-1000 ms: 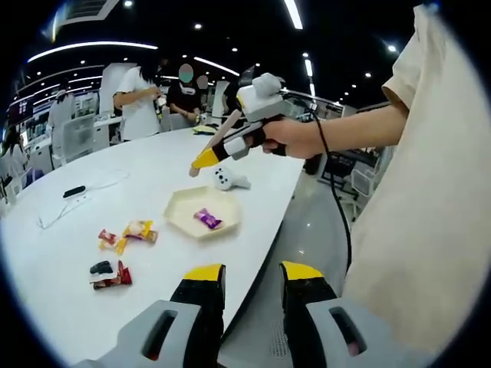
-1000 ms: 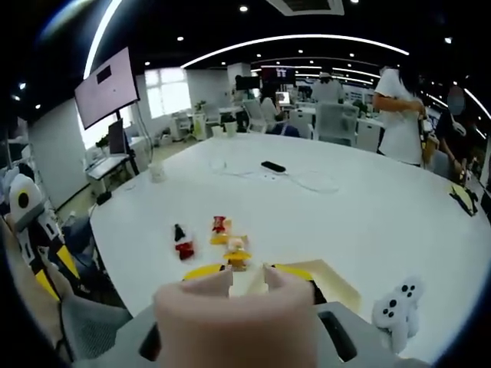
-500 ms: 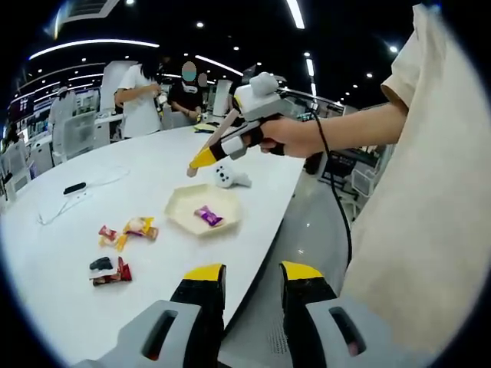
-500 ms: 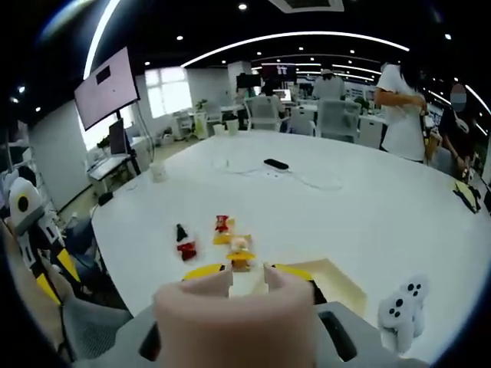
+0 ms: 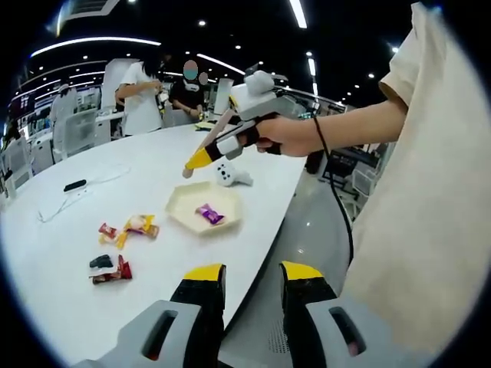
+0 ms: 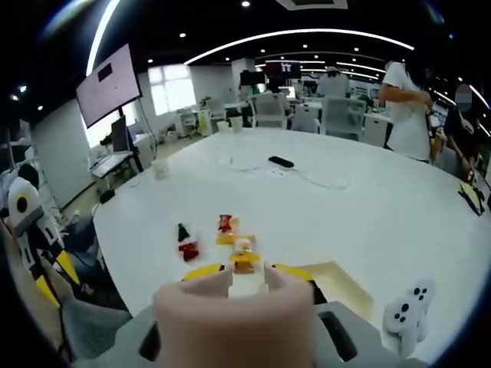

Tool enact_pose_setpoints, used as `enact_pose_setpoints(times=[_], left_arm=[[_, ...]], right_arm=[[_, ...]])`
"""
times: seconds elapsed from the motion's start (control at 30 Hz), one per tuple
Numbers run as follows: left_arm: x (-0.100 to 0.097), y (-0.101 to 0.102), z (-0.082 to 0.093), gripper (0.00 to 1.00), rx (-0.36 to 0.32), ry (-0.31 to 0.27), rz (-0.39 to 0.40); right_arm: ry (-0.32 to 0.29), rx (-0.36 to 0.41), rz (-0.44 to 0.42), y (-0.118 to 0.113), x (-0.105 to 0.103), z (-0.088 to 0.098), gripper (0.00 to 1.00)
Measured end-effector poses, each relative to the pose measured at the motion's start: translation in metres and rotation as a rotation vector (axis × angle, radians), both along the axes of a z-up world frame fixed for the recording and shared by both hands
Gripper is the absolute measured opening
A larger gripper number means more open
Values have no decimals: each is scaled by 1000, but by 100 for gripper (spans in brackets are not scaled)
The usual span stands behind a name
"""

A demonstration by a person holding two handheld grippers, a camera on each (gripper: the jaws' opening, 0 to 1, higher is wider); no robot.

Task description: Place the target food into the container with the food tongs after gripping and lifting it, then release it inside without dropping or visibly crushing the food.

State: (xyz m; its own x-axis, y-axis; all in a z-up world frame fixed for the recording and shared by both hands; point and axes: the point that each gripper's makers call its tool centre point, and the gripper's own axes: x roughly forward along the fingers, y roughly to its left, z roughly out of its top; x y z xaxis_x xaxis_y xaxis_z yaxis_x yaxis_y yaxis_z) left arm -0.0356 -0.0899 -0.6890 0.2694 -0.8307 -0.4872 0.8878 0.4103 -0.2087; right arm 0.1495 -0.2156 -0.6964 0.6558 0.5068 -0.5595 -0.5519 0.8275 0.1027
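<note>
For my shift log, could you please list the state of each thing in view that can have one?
left gripper: open, empty.
right gripper: raised over the table, holding wooden tongs.
tray: holds one purple candy.
loose candies: lying on the table, outside the tray.

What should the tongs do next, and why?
Probably lower the tongs in the right gripper toward the wrapped snacks left of the tray. They hang above the table, one purple candy already lies inside, and several snacks remain outside.
</note>
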Motion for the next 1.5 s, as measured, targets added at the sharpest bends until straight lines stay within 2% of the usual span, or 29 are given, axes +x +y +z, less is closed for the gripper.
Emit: enact_pose_setpoints(times=[0.43,0.7,1.03,1.5], left_arm=[[-2,-4,0,27,20,8,-24],[2,-2,1,27,20,15,-9],[1,4,-2,27,20,38,10],[2,2,-6,27,15,49,11]], right_arm=[[28,23,4,11,3,-12,23],[36,13,24,18,6,-17,23],[54,21,22,20,8,-25,23],[72,24,21,21,10,-32,23]])
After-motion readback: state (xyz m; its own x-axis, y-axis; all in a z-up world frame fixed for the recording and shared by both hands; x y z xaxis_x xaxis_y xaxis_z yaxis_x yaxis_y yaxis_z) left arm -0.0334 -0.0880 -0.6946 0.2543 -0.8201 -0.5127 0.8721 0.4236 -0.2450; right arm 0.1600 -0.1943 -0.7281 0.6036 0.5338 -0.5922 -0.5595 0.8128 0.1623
